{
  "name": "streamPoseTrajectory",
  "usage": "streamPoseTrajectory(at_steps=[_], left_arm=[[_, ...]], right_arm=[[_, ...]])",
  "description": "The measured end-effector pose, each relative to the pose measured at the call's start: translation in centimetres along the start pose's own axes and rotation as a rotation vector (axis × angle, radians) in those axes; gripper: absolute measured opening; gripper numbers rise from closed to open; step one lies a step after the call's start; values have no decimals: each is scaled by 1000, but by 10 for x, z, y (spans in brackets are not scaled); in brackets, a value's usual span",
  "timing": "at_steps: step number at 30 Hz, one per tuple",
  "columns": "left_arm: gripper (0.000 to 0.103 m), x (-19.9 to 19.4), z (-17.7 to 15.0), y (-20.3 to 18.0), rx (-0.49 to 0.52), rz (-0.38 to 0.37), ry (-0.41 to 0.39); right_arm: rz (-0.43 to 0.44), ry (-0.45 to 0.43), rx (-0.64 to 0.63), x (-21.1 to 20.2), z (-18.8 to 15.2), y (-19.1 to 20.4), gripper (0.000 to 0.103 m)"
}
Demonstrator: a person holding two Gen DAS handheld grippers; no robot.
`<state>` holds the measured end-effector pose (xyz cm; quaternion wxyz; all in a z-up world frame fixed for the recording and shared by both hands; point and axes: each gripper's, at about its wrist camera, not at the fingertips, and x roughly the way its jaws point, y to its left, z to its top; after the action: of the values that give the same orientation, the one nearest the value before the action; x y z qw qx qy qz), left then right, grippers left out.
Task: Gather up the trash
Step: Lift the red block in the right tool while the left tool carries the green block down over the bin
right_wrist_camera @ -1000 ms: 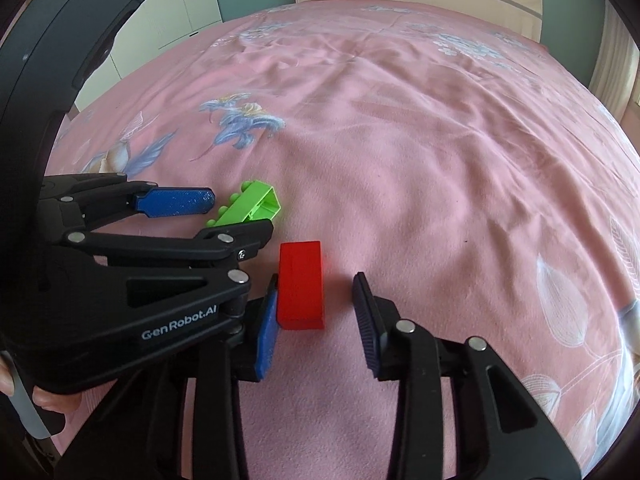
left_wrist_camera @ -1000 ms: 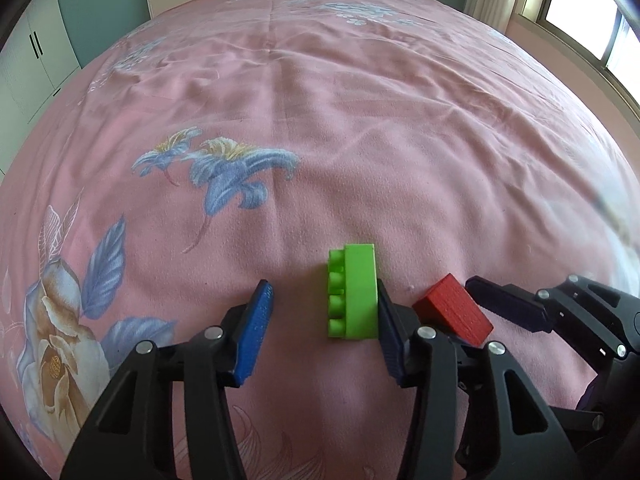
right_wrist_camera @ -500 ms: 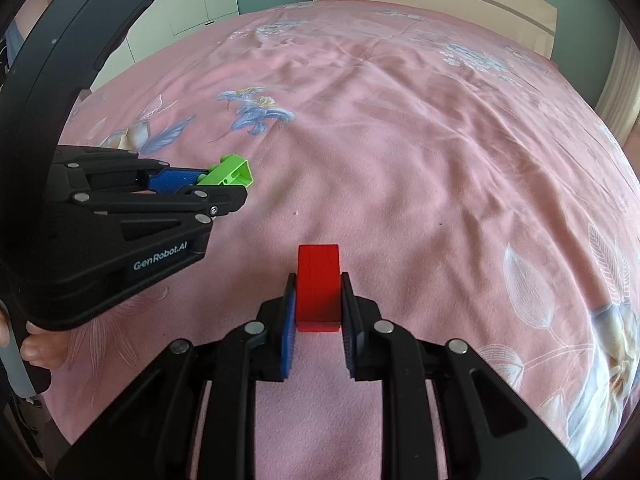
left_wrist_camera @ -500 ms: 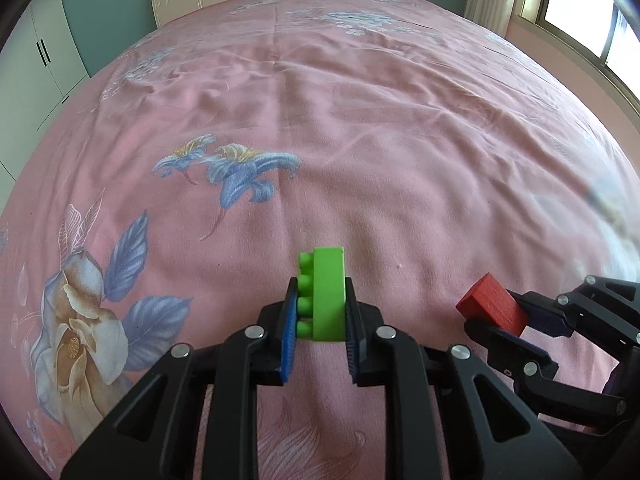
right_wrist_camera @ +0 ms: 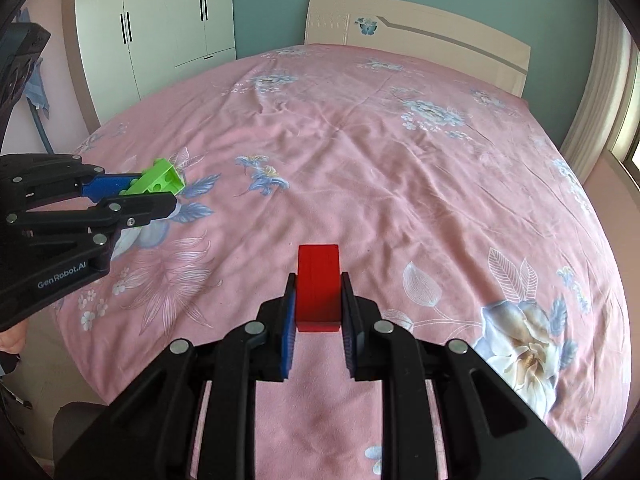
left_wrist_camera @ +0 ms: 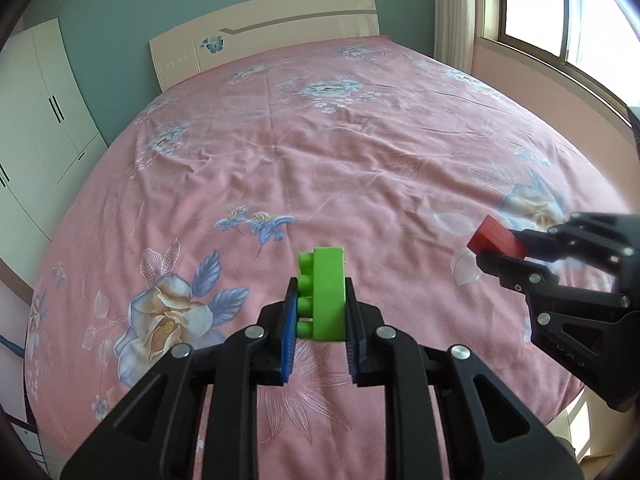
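My left gripper is shut on a green toy brick and holds it above the pink floral bedspread. My right gripper is shut on a red block, also lifted above the bed. The right gripper with the red block shows at the right of the left wrist view. The left gripper with the green brick shows at the left of the right wrist view.
A cream headboard stands at the far end of the bed. White wardrobes line the left wall. A window and curtain are on the right. The bed's near edge drops to the floor at lower left.
Both grippers closed on their blocks, the left on the green brick and the right on the red block, then lifted them off the bedspread and drew back from the bed.
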<state>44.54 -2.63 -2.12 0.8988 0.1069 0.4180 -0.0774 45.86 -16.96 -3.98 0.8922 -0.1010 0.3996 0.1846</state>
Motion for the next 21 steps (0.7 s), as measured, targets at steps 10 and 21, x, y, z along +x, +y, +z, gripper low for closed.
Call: streamPoseTrajectory(at_steps=[10,21], left_arm=[[23,-133,-20,-12,22,48,-117],[23,-235,-61,-25,46,114,-185]], right_arm=[[-47,-108,-91,-143,6,40,21],[-70,-187,-145,-259,-17,81,21]])
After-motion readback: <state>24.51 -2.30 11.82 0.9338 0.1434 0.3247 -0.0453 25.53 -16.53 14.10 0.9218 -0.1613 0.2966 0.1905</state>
